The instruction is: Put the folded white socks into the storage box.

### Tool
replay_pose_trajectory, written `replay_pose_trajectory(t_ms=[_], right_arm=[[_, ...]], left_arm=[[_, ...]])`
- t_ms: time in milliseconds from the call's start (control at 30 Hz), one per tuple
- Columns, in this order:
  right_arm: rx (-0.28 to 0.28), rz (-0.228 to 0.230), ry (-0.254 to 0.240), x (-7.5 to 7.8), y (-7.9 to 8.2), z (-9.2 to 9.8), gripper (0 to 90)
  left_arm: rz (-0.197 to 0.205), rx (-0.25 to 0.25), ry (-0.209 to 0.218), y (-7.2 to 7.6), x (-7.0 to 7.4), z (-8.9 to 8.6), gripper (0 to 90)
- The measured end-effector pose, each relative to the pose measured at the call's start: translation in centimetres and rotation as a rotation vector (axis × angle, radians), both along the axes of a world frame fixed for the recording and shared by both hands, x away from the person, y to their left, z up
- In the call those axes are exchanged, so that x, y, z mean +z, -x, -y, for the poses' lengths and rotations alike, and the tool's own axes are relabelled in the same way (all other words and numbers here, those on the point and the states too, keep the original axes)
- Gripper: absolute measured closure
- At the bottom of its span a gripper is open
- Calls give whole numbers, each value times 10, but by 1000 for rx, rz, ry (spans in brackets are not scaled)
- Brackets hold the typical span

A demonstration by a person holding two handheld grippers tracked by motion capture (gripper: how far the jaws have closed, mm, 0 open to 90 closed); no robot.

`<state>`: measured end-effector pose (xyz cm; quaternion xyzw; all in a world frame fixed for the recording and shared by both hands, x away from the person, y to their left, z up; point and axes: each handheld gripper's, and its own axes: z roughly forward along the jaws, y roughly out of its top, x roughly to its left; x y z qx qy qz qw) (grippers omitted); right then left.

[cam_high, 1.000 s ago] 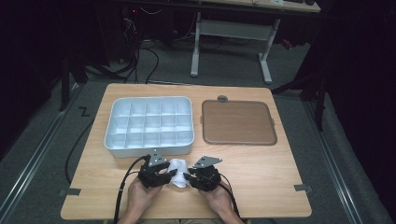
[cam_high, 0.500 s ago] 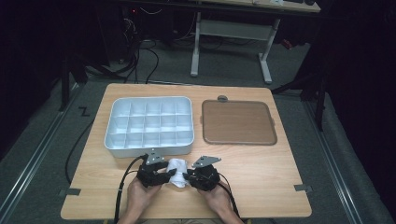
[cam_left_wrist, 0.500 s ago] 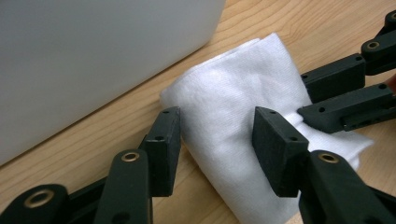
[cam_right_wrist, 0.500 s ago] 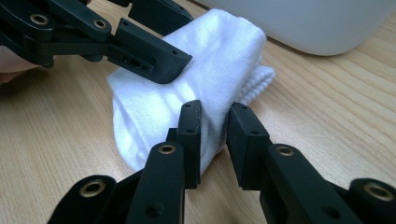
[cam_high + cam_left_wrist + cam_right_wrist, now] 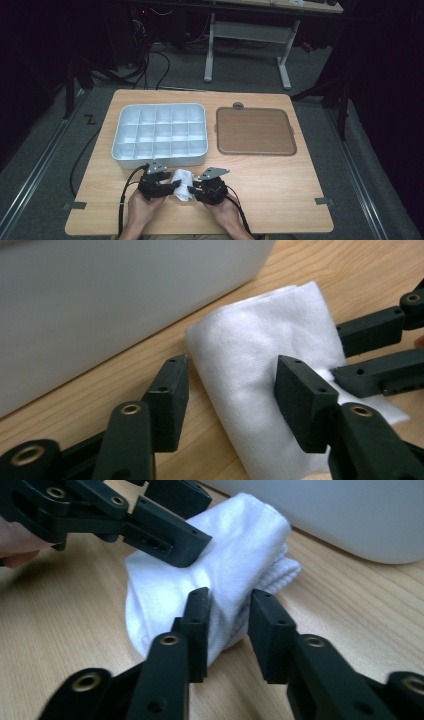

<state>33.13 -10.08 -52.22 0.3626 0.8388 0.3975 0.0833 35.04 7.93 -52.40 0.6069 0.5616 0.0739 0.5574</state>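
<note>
A white folded sock (image 5: 182, 182) lies on the wooden table just in front of the white compartment box (image 5: 160, 134). My left gripper (image 5: 171, 187) reaches it from the left and my right gripper (image 5: 195, 189) from the right. In the left gripper view the jaws (image 5: 232, 365) have just been opening and stand wide around the sock (image 5: 250, 355), one finger (image 5: 305, 400) over the cloth. In the right gripper view the jaws (image 5: 230, 595) have just opened a little, with the sock's ribbed edge (image 5: 280, 575) loose in the gap.
The compartment box's wall (image 5: 100, 305) stands right behind the sock. A brown flat tray (image 5: 255, 131) lies to the box's right. Bare wood (image 5: 280, 200) stretches to the right of my hands. The table's front edge is just below the wrists.
Both hands stay where they were. The sock has shifted slightly toward the box and looks more bunched between the two grippers.
</note>
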Motion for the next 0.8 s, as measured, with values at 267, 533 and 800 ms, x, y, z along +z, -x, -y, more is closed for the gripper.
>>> replay_pose_trajectory(t_ms=[267,533,800], right_arm=[[-29,20,-40,8,2,9,592],[-98,52,-60,20,4,42,548],[-226,56,-22,18,2,95,542]], left_arm=[[-10,18,72,-3,12,-3,359],[-33,20,94,-7,18,3,336],[-80,48,74,-12,9,8,320]])
